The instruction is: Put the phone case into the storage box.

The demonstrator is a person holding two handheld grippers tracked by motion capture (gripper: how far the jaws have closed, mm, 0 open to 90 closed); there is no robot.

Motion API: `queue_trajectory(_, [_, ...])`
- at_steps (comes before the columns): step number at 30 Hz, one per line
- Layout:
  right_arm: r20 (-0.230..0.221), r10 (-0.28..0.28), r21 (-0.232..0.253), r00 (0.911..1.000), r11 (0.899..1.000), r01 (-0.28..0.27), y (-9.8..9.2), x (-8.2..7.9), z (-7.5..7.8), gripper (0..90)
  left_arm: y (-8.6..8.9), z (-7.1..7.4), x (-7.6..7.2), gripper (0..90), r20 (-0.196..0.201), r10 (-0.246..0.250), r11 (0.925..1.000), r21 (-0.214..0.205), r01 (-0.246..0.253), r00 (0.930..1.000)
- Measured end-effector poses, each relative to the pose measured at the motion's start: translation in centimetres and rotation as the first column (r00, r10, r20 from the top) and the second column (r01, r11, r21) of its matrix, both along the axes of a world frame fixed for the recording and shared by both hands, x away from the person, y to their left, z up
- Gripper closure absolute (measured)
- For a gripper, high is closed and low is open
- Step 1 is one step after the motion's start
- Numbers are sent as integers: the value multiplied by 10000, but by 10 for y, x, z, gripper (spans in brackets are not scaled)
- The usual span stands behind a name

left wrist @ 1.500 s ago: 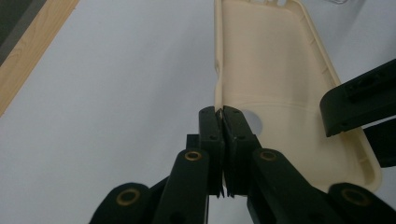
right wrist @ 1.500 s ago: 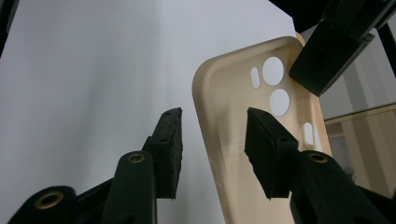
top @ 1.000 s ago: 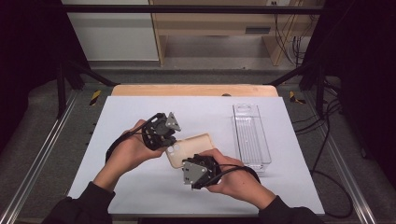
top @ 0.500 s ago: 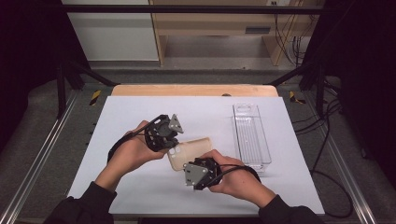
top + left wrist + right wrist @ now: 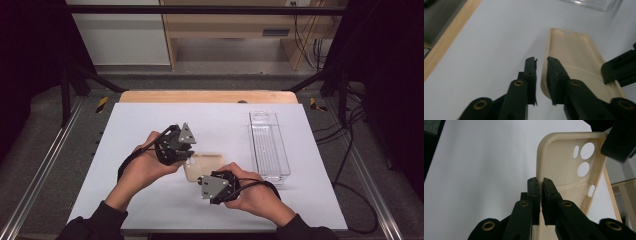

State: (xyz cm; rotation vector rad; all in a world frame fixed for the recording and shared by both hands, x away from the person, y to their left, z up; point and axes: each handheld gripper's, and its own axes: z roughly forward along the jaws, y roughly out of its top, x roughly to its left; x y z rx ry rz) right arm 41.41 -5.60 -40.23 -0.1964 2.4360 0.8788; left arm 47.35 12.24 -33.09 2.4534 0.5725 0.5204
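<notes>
Your right gripper [image 5: 540, 182] pinches the cream phone case [image 5: 566, 167] at frame center, while your left gripper [image 5: 541, 61], jaws just opening, straddles its edge unclamped.

Both grippers are black, blocky units. The left gripper [image 5: 187, 156] and the right gripper [image 5: 201, 181] each carry a grey three-cornered plate on top and trail a thin black cable back along the wrist. Seen close, the jaws are matte black bars with flat pads, hinged on arms fixed by brass-coloured ringed screws. The person wears dark long sleeves [image 5: 95, 226].
</notes>
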Motion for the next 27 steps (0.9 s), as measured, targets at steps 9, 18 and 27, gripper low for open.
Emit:
queue_trajectory(9, [-289, -976, 1254, 9948, 9870, 1005, -11, 17, -12, 862, 19, 4, -10, 454, 1508, 1403, 9523, -2910, -917, 9786])
queue_trajectory(18, [-460, -1737, 2349, 9837, 9553, 1797, -23, 23, -15, 862, 42, -14, -21, 278, 2317, 2625, 9062, -3927, -1568, 9367])
queue_trajectory(27, [-627, -2115, 2621, 9754, 9395, 2205, -26, 26, -18, 862, 64, -34, -30, 143, 2309, 3411, 8597, -4687, -2030, 9112])
